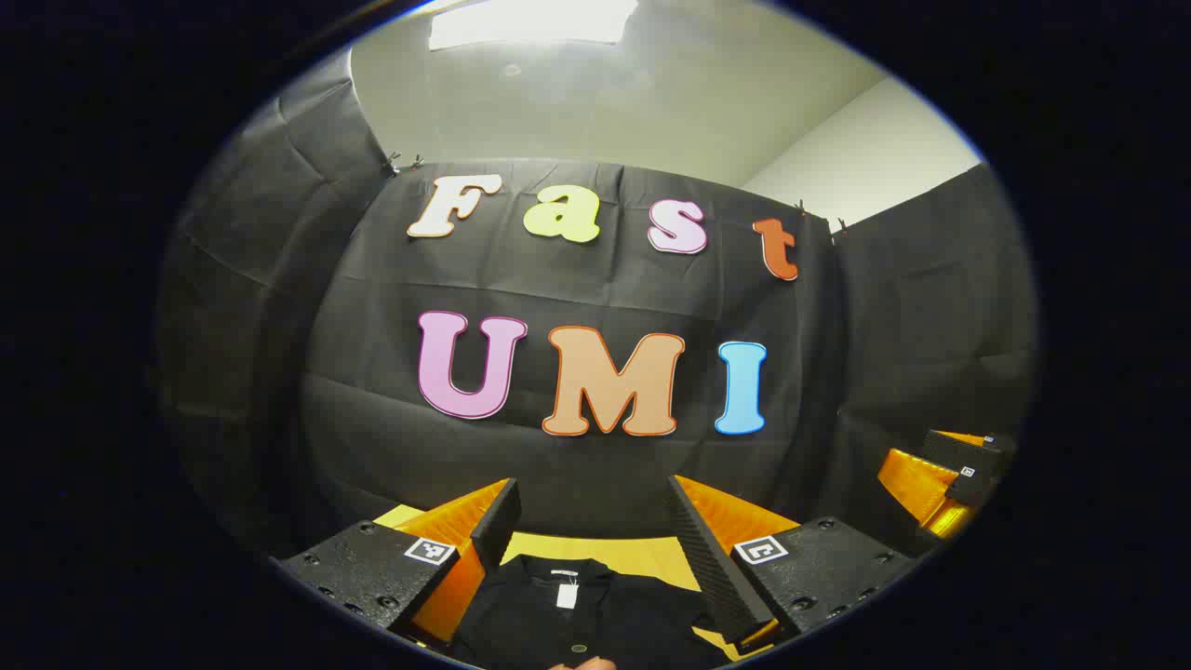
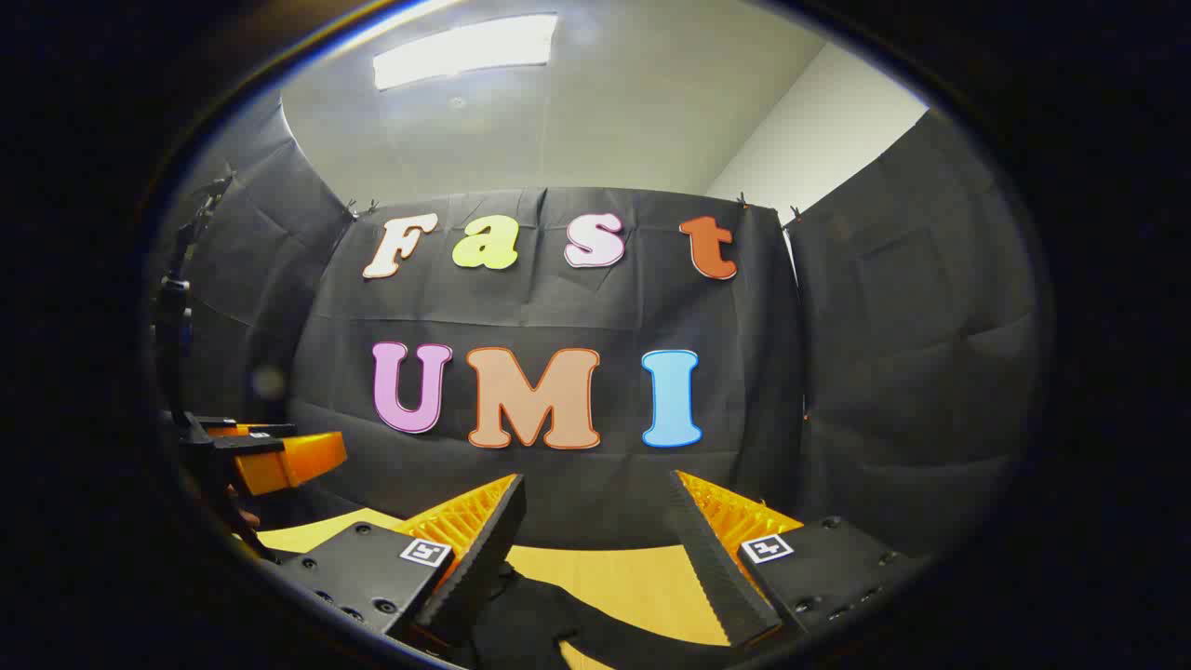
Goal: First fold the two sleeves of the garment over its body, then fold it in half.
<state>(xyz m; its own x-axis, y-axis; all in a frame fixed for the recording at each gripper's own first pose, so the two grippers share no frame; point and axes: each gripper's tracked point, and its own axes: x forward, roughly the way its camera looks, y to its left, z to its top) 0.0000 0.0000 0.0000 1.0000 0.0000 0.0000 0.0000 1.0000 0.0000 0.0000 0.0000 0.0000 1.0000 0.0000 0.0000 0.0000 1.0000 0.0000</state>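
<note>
Below, black garment (image 1: 582,614) (soft, creased) on yellow table (image 1: 642,556).

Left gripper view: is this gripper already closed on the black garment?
No. The left gripper has its fingers spread wide apart above the black garment, whose collar lies on the yellow table between them, untouched.

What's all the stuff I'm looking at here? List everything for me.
Garment: one, black, lying flat on the table, collar with a white tag toward the wall.
Table: one, yellow top, under the garment.
Ceiling light: one, white, overhead.
Left gripper: one, fingers apart above the garment's collar.
Right gripper: one, fingers apart above a stretch of the garment.
</note>
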